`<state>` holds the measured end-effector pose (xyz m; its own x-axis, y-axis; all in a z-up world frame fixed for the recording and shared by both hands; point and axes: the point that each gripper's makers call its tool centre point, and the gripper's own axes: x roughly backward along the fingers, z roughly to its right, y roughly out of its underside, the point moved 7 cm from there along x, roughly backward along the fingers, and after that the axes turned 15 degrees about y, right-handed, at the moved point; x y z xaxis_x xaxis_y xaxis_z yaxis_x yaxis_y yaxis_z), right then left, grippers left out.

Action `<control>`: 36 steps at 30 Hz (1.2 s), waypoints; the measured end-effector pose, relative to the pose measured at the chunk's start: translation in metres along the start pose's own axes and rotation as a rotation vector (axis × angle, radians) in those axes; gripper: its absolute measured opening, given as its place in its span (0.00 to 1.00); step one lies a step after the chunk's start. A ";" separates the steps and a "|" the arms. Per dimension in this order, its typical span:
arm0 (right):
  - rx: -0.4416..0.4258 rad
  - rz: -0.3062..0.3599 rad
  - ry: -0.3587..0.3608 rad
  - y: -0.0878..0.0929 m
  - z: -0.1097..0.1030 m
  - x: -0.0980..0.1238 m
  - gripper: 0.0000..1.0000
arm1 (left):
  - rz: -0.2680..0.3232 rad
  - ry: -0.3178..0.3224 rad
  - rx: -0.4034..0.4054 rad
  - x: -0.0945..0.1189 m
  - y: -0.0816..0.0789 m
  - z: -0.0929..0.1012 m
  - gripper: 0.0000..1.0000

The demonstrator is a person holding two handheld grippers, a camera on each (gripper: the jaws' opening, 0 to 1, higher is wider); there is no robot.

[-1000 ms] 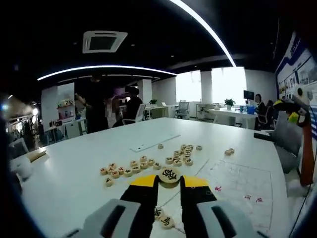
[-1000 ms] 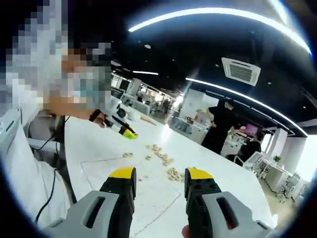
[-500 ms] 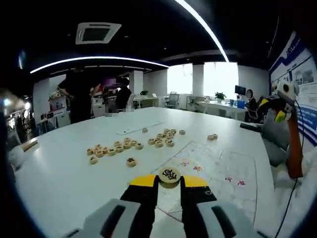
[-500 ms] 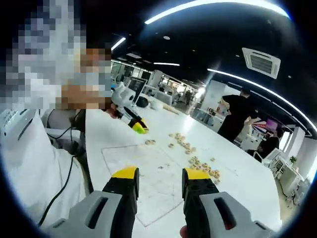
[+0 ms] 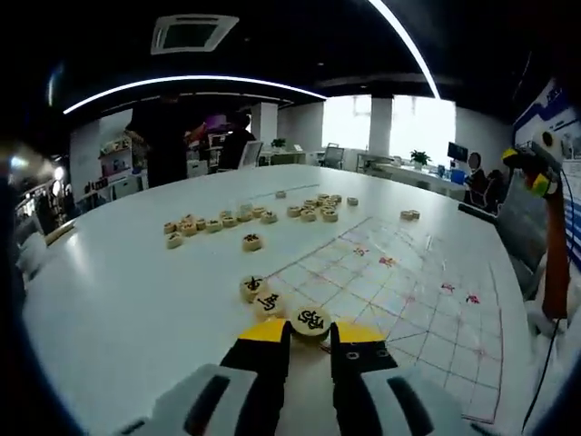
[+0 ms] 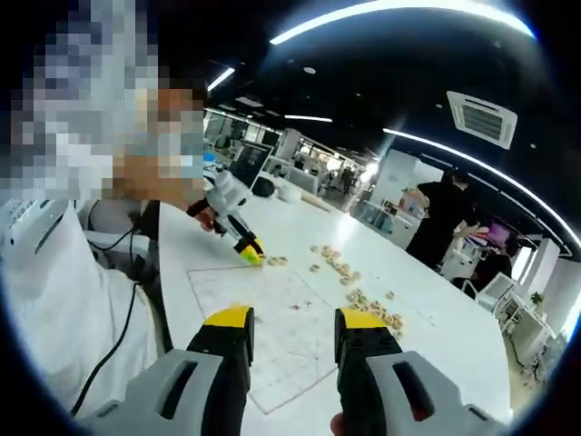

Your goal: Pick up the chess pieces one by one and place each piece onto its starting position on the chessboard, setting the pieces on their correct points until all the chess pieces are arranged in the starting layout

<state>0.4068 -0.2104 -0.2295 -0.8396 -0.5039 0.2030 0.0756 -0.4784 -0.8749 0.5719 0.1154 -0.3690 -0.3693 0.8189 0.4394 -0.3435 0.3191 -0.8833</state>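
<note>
Left gripper pinching round wooden chess piece; could bump two placed near-corner pieces. Right gripper open, empty.

One chessboard lies on one white bench. Three chess pieces sit at lower centre of the left gripper view, a lone piece beyond, and a scattered row, too small to count, further up.
</note>
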 end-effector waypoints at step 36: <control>0.029 -0.001 -0.007 0.002 -0.005 -0.001 0.37 | 0.151 -0.094 0.035 0.035 -0.052 -0.007 0.48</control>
<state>0.4049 -0.2073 -0.2334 -0.8359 -0.5082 0.2073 0.0902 -0.4997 -0.8615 0.5829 0.1307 -0.3091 -0.4976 0.8075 0.3166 -0.3070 0.1774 -0.9350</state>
